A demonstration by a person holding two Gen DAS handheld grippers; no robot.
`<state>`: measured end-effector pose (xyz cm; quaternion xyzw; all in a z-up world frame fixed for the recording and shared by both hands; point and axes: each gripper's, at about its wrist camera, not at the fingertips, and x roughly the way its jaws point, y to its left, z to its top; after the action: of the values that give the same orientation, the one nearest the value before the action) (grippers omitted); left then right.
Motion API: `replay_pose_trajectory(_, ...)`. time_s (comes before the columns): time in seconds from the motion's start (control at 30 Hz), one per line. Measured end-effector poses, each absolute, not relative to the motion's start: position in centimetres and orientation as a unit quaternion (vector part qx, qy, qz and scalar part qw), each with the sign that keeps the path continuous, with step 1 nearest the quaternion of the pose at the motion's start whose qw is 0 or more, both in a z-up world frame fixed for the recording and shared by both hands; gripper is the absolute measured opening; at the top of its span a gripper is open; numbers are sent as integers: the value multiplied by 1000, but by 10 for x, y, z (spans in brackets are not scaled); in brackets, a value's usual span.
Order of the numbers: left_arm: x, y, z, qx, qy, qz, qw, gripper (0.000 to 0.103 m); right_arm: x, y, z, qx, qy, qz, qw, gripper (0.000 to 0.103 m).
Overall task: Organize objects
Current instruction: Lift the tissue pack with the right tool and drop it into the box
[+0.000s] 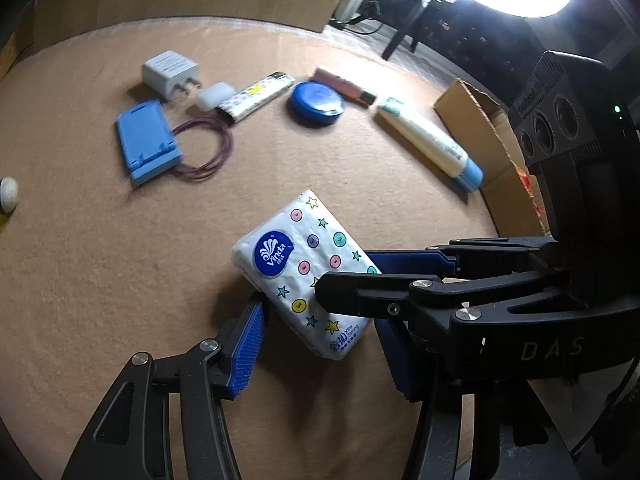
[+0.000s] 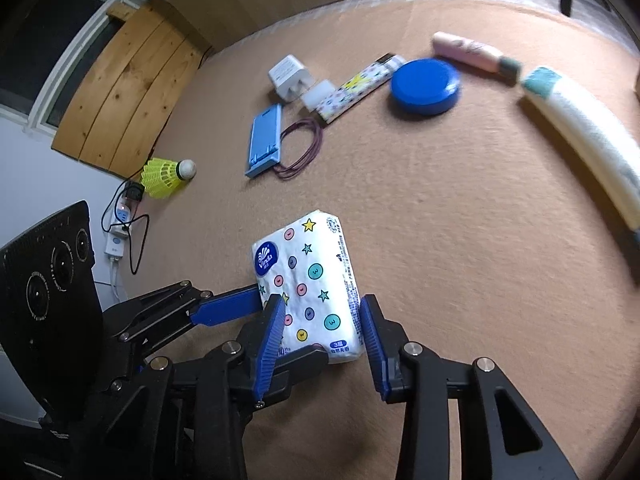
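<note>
A white tissue pack (image 1: 296,264) printed with stars and dots lies tilted on the tan cloth near me, also the tissue pack (image 2: 312,280) in the right wrist view. My right gripper (image 2: 323,300) has its blue pads pressed on the pack's two long sides at the near end. My left gripper (image 1: 320,312) straddles the same end, and its fingertips (image 1: 258,312) touch the pack's edge. The right gripper (image 1: 346,274) reaches in from the right and covers part of the pack. One blue finger (image 2: 228,306) of the left gripper touches the pack's left side.
Farther back lie a blue phone stand (image 1: 148,144), purple hair bands (image 1: 204,148), a white charger (image 1: 170,74), a patterned lighter (image 1: 256,96), a round blue tin (image 1: 316,104), a pink tube (image 1: 344,84) and a white tube (image 1: 428,142). An open cardboard box (image 1: 480,120) stands right. A yellow shuttlecock (image 2: 164,176) lies left.
</note>
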<state>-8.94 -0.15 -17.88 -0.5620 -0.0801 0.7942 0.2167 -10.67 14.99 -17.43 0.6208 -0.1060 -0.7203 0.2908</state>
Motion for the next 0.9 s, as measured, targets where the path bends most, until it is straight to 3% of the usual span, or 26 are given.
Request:
replay_pose_trajectory(0.6, -119, 148, -106, -495, -33, 817, 294, 58, -129, 305, -87, 543, -141, -797, 223, 36)
replay_pose_trajectory(0.9, -151, 247, -92, -473, -3, 818, 327, 58, -145, 387, -75, 520, -156, -821, 180, 36)
